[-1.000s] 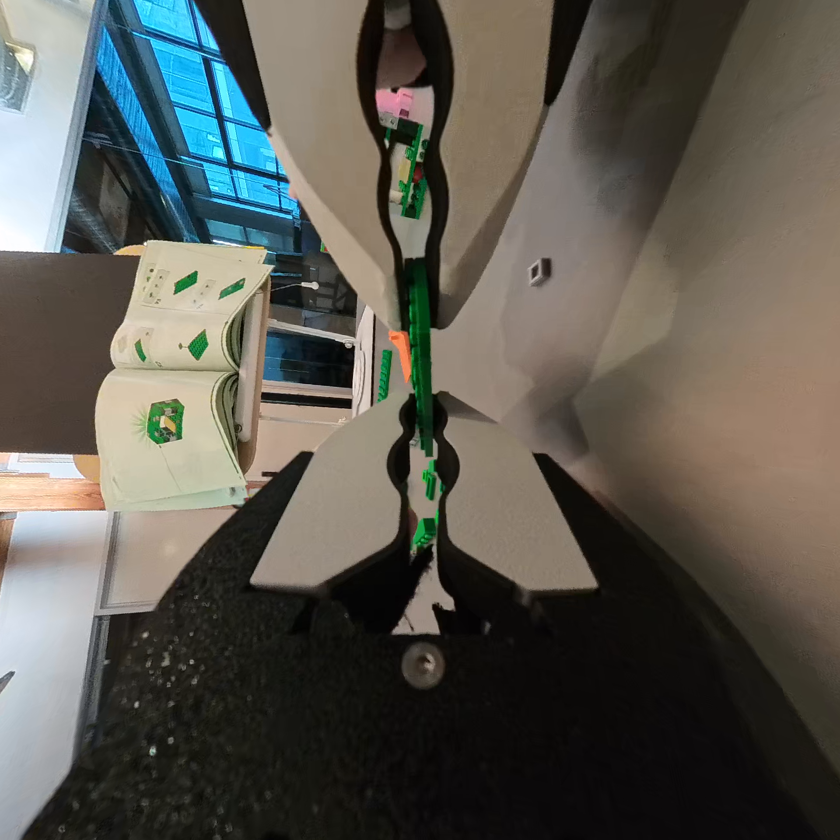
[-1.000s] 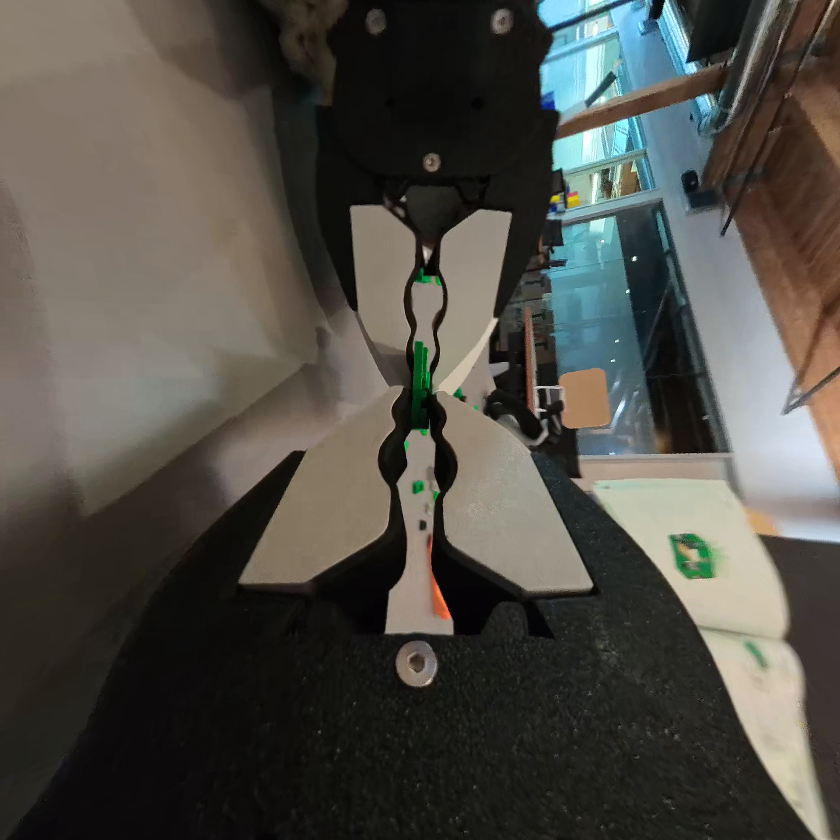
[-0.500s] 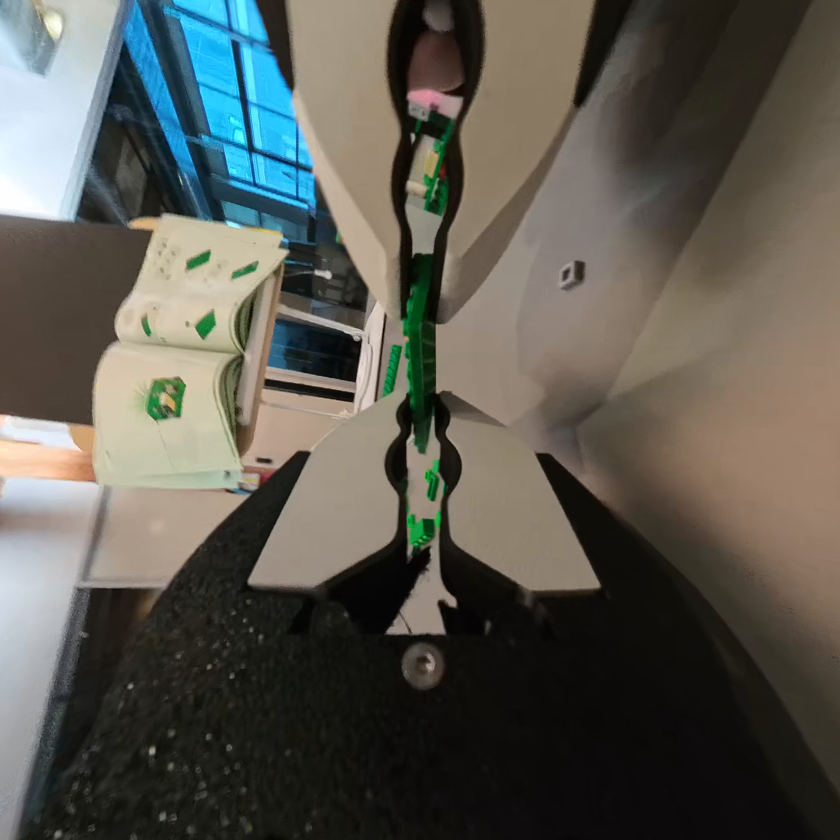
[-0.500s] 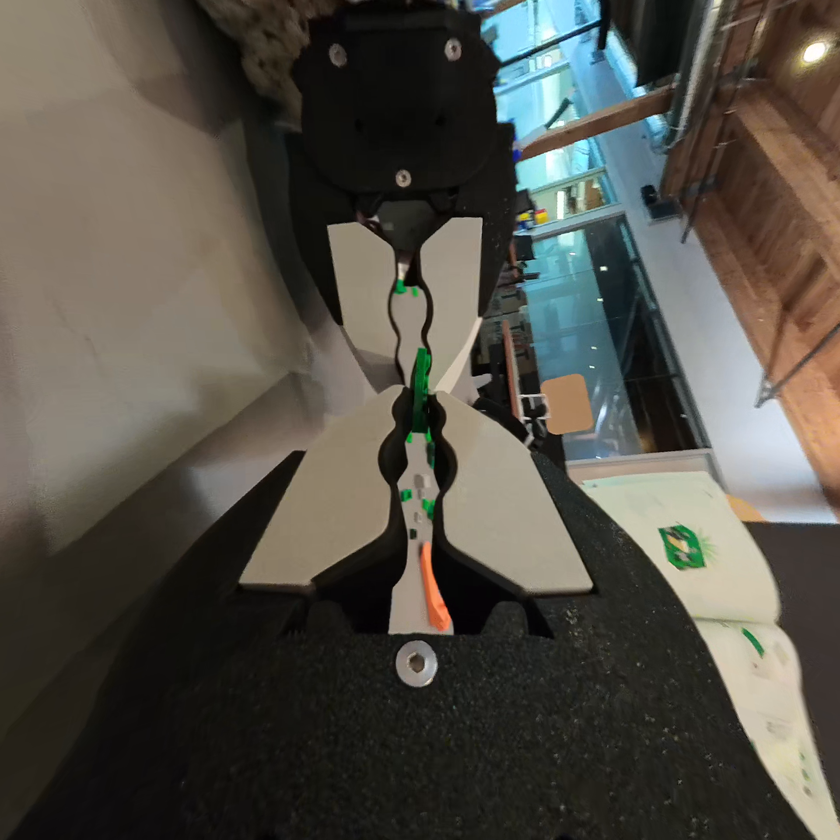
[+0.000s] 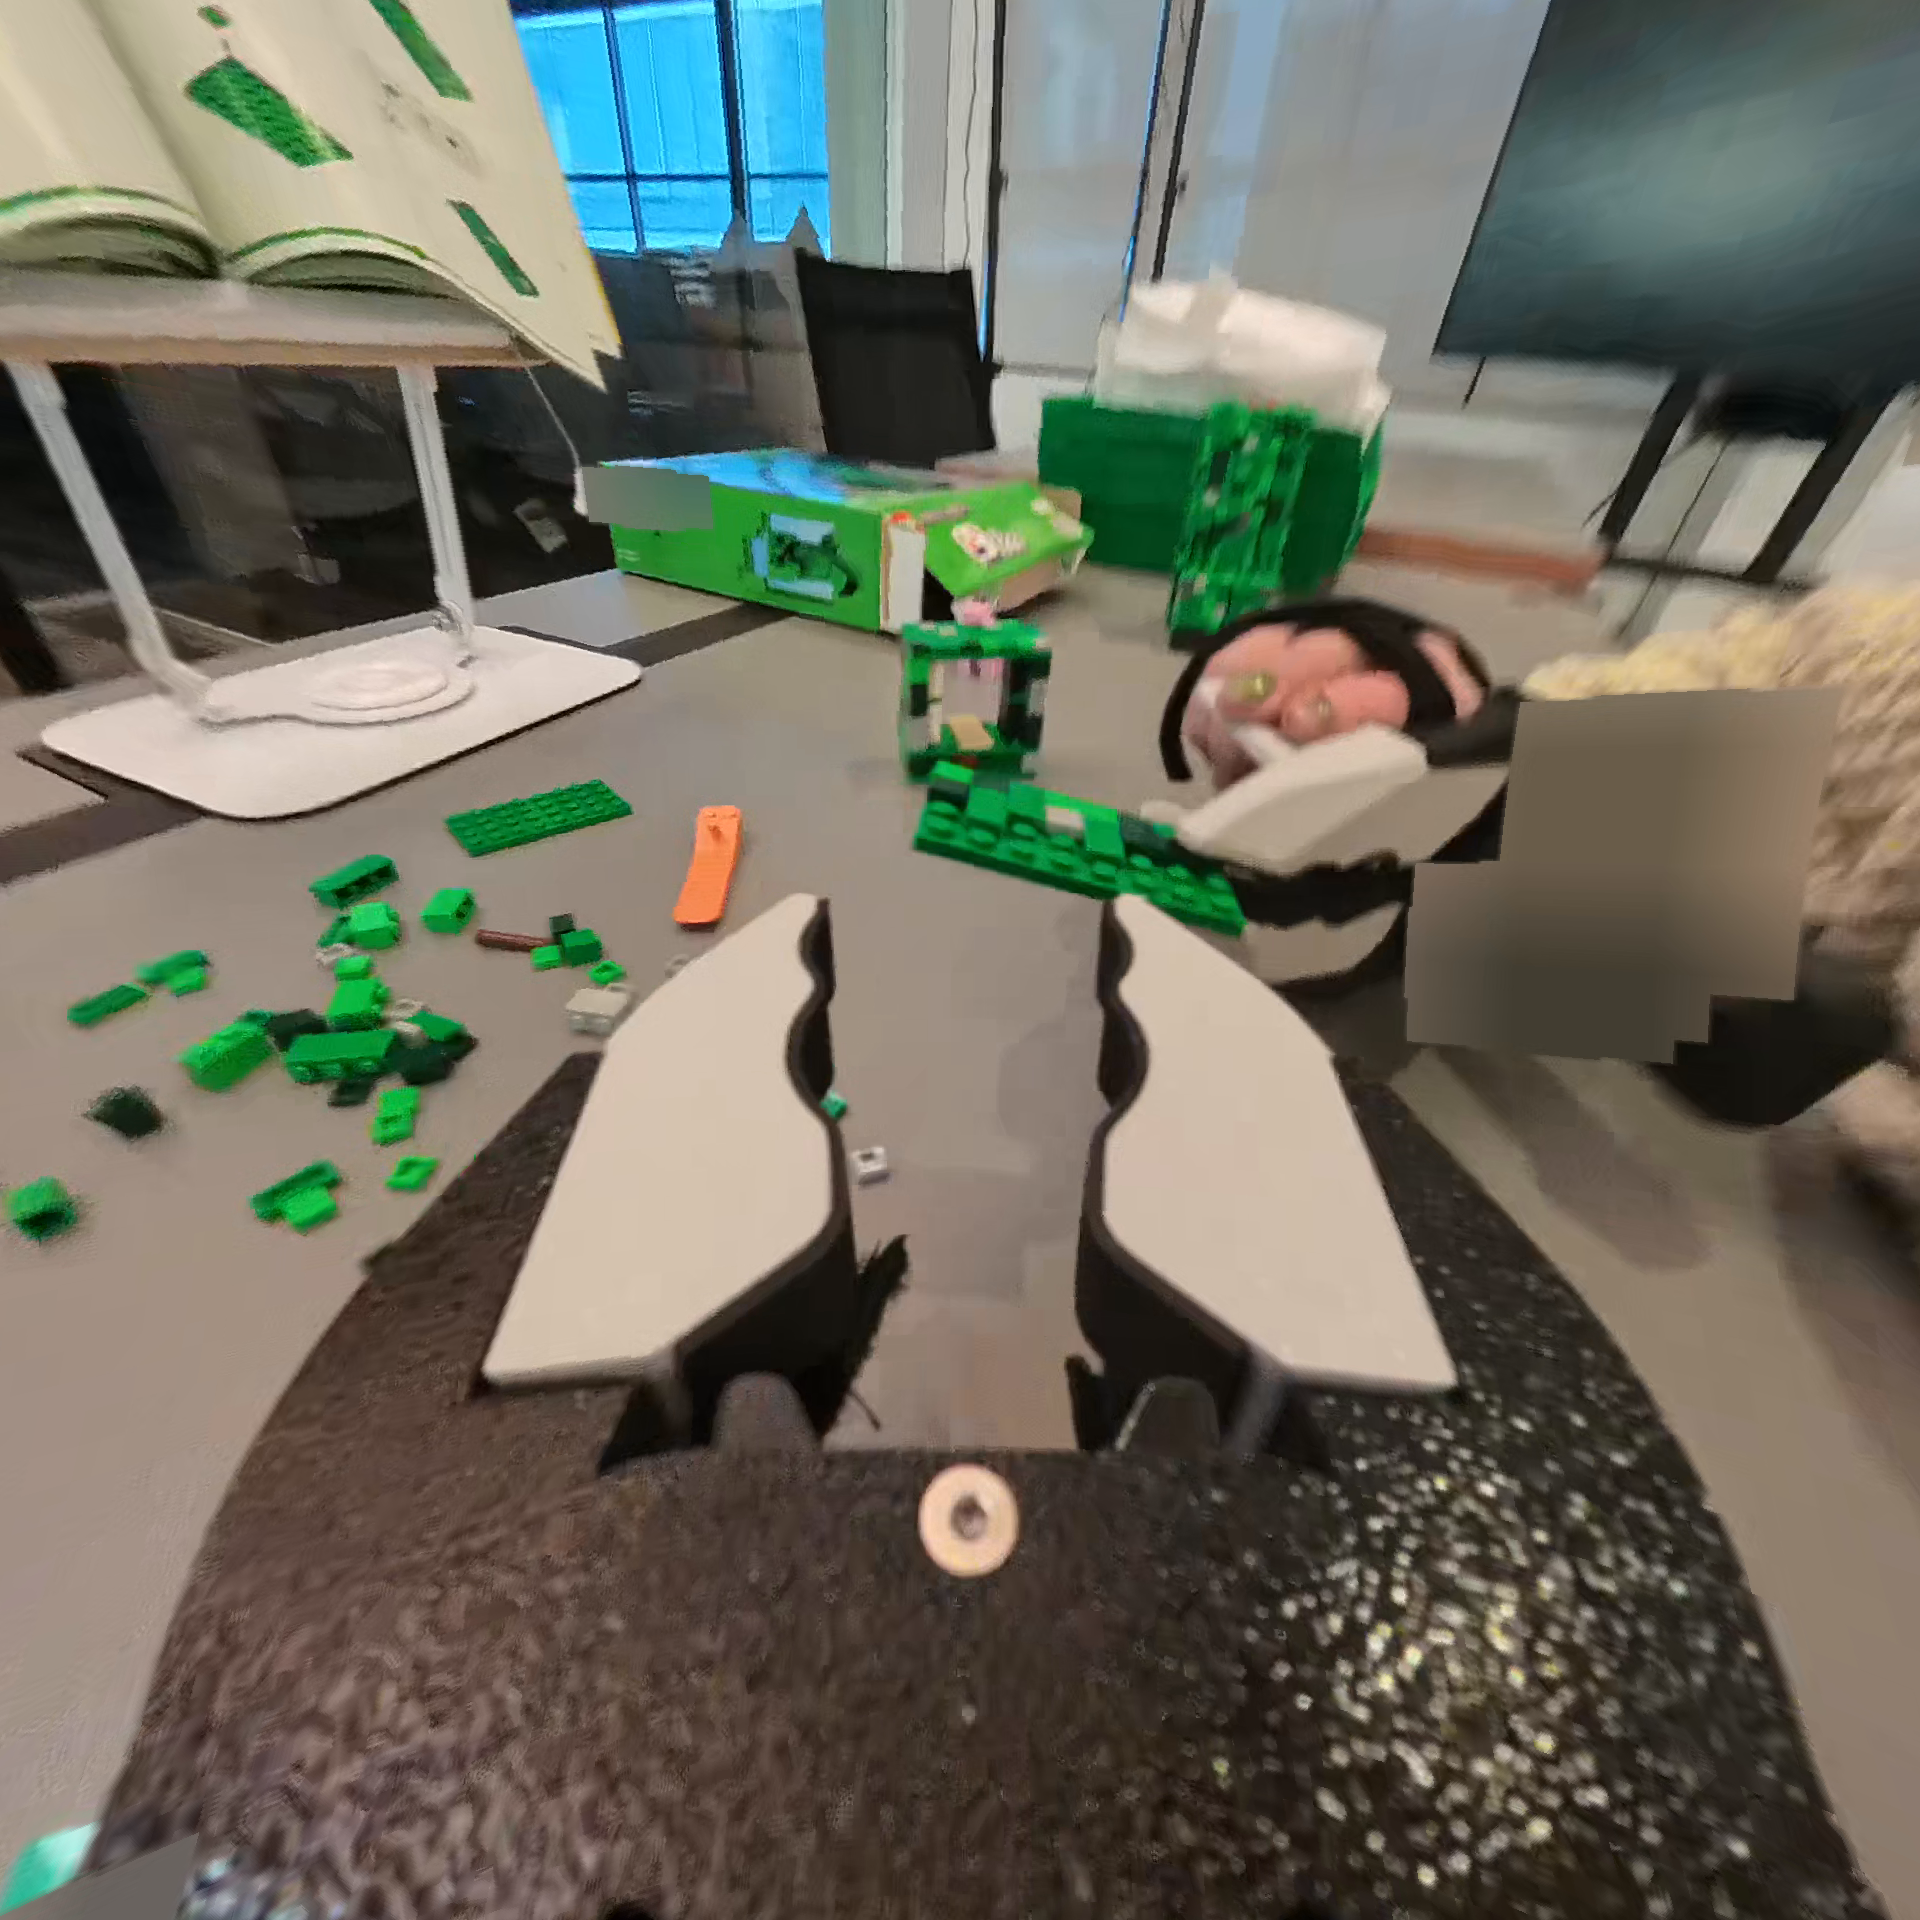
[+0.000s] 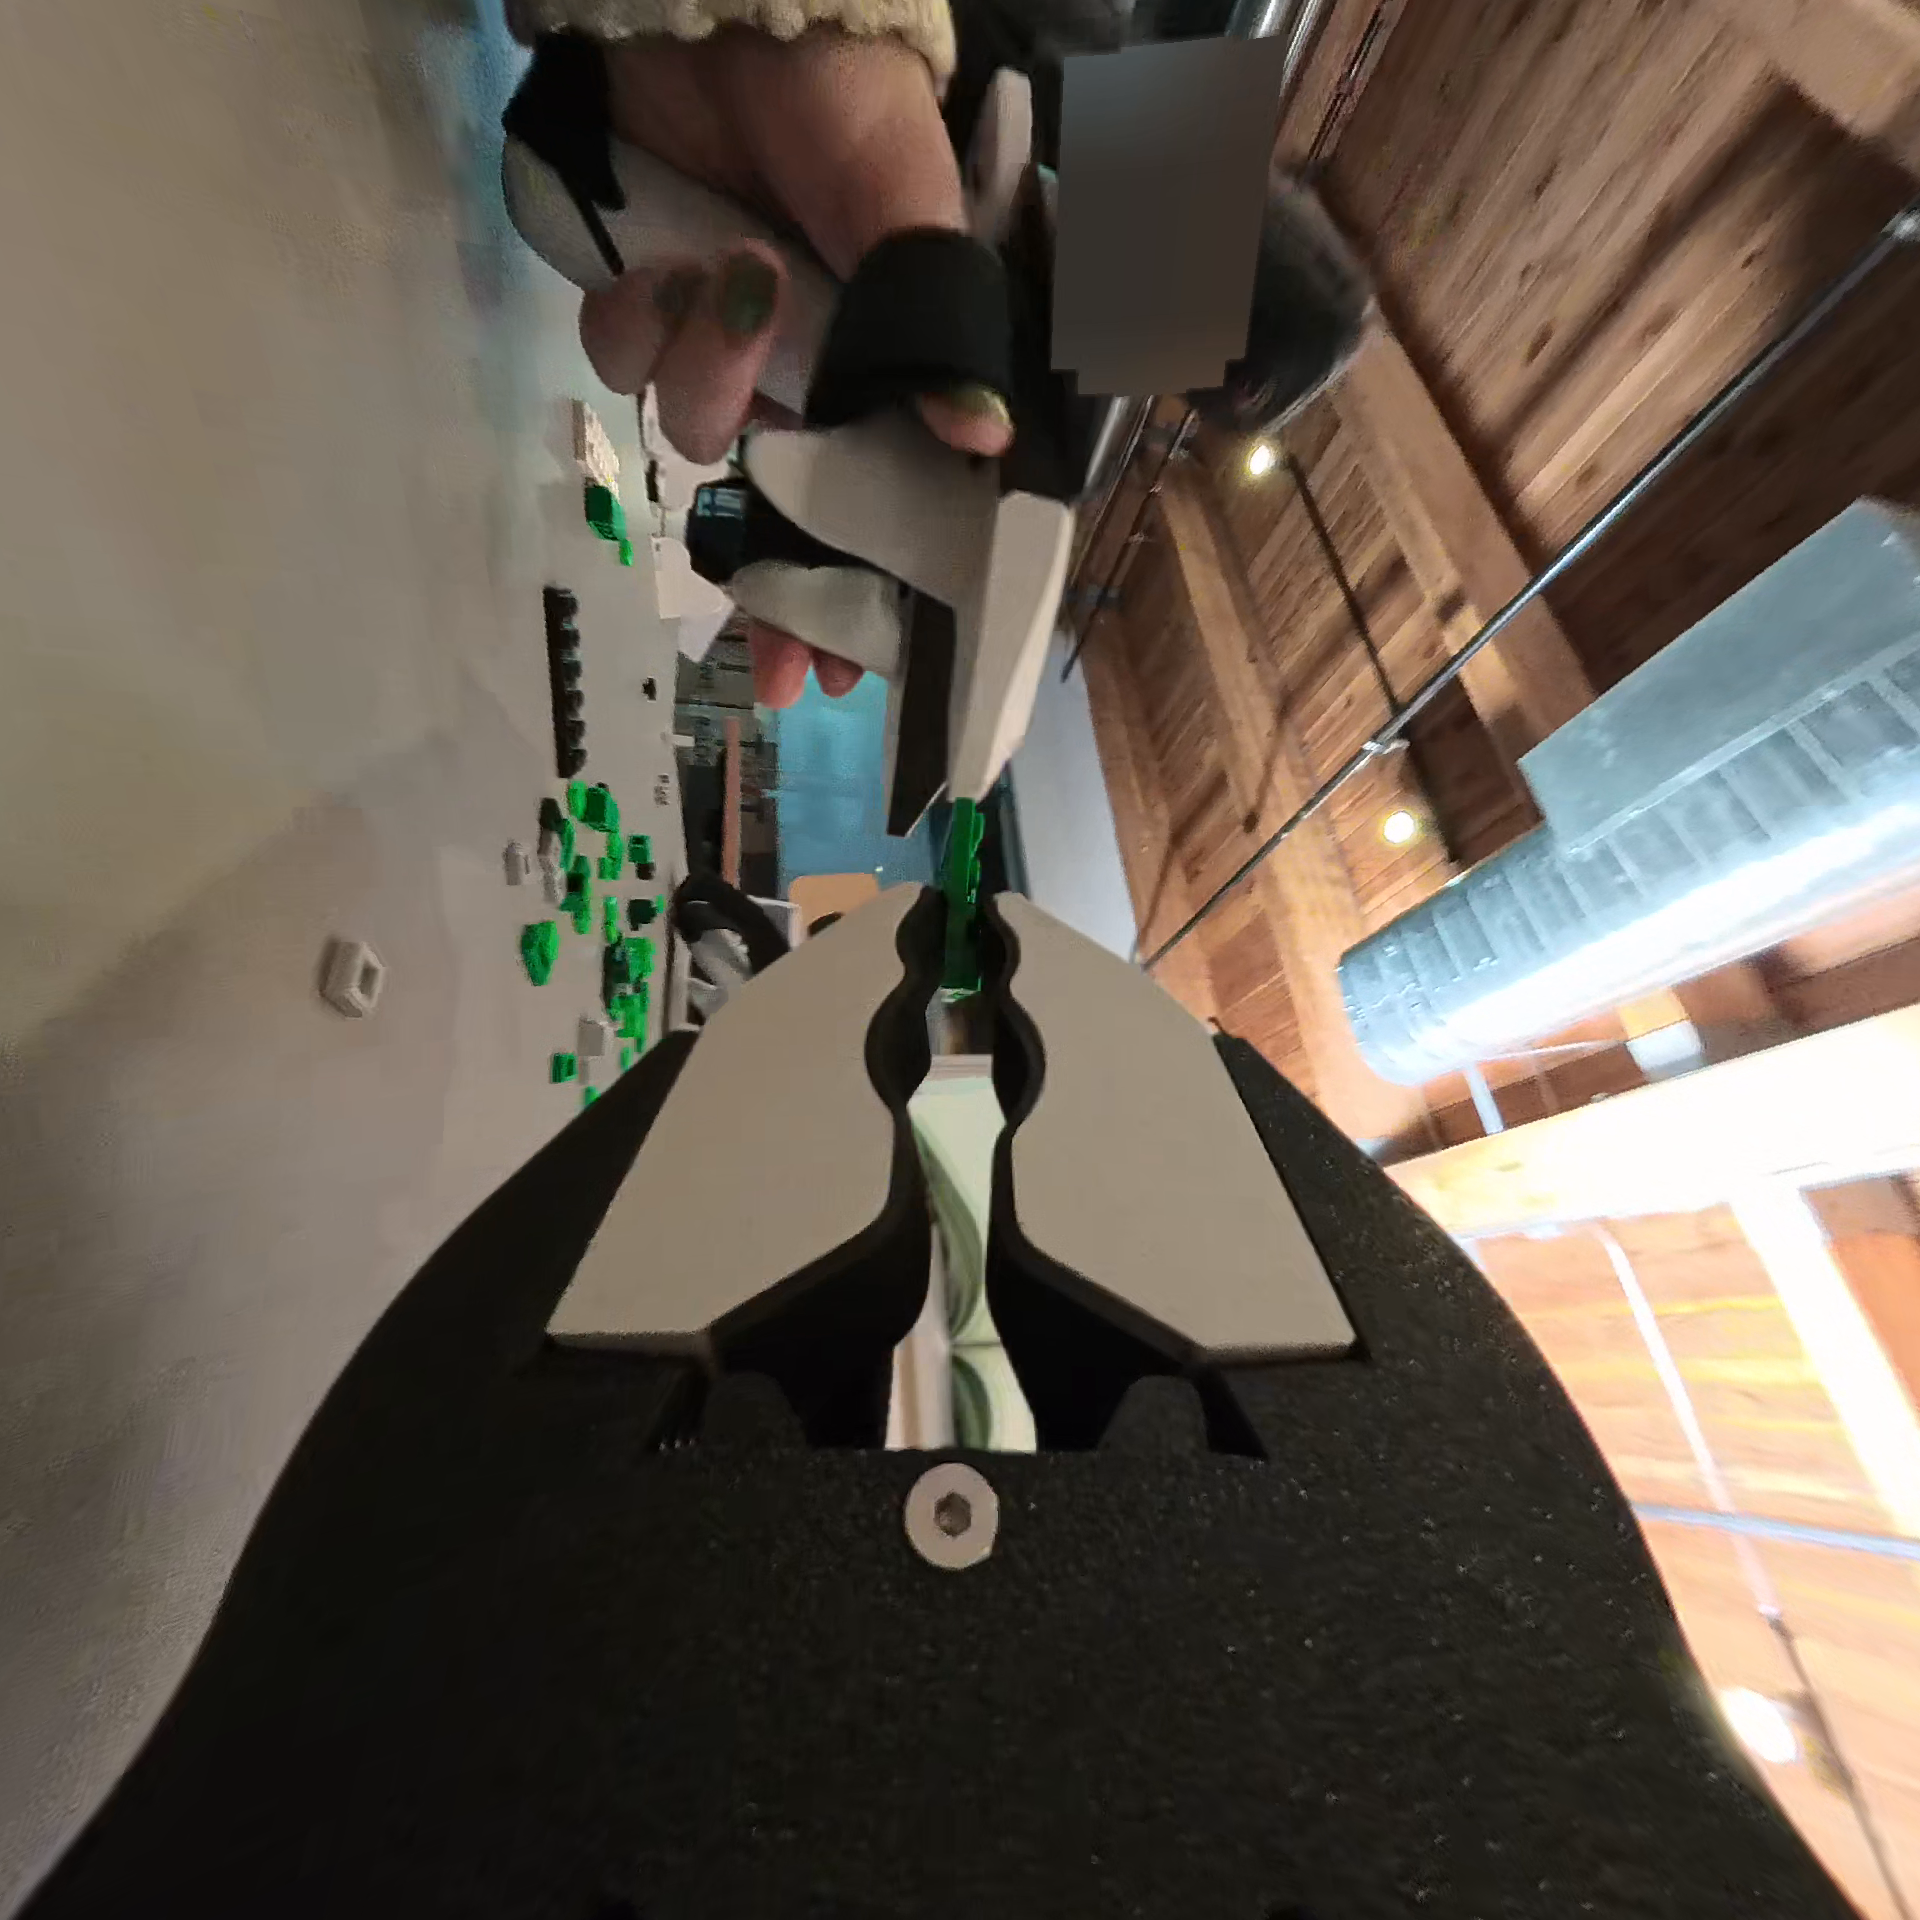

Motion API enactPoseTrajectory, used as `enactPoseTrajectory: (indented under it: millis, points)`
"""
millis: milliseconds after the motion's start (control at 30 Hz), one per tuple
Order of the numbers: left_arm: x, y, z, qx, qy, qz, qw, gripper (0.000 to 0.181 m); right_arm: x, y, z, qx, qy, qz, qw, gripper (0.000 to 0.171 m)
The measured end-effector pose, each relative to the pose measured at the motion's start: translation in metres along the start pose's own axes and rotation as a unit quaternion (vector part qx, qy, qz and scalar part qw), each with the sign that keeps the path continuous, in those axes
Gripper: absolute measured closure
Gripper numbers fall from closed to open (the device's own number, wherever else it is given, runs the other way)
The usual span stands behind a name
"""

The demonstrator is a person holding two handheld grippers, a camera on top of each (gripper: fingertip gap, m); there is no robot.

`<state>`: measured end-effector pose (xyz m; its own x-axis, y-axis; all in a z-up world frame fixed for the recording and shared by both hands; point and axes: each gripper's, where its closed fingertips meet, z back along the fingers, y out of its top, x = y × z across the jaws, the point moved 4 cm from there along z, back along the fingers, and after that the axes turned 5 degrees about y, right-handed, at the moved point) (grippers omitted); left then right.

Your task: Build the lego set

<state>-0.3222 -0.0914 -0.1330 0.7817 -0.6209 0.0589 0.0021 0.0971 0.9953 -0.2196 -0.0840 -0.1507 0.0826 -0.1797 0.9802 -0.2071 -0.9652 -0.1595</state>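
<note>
We find the green Lego plate assembly (image 5: 1075, 847) held edge-on between the fingertips of the right gripper (image 6: 961, 914), which is clenched on it; in the left wrist view that same plate juts out flat, studs up with a few bricks on it, from the right gripper's pale fingers at about two o'clock, clear of the grey table (image 5: 260, 1351). Our left gripper (image 5: 961, 935) is released, its jaws standing well apart with only bare table between them, and it holds nothing. In the right wrist view, the left gripper appears at twelve o'clock in a person's hand (image 6: 790, 197), its fingers near the far end of the plate; we cannot tell whether they touch it. Just behind the plate, at twelve o'clock in the left wrist view, a small green-and-black cube-shaped build (image 5: 975, 701) stands on the table. An orange brick separator (image 5: 710, 864) lies at eleven o'clock, beside a flat green plate (image 5: 538, 817). Loose green bricks (image 5: 332, 1044) are scattered at nine to ten o'clock. Farther back sit a green set box (image 5: 831, 540), and an open instruction booklet (image 5: 291, 156) on a white stand (image 5: 343, 707) at ten to eleven o'clock.
</note>
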Motion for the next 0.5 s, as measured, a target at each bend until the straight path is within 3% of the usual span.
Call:
enactPoseTrajectory:
  millis: [233, 500]
  points:
    - [0.004, 0.001, 0.000, -0.013, -0.112, 0.223, 0.968, 0.166, 0.003, 0.010, 0.001, 0.006, -0.019, 0.068, 0.997, 0.165]
    - [0.005, 0.001, 0.000, -0.013, -0.173, 0.321, 0.931, 0.157, 0.007, 0.015, 0.001, 0.009, -0.034, 0.102, 0.994, 0.165]
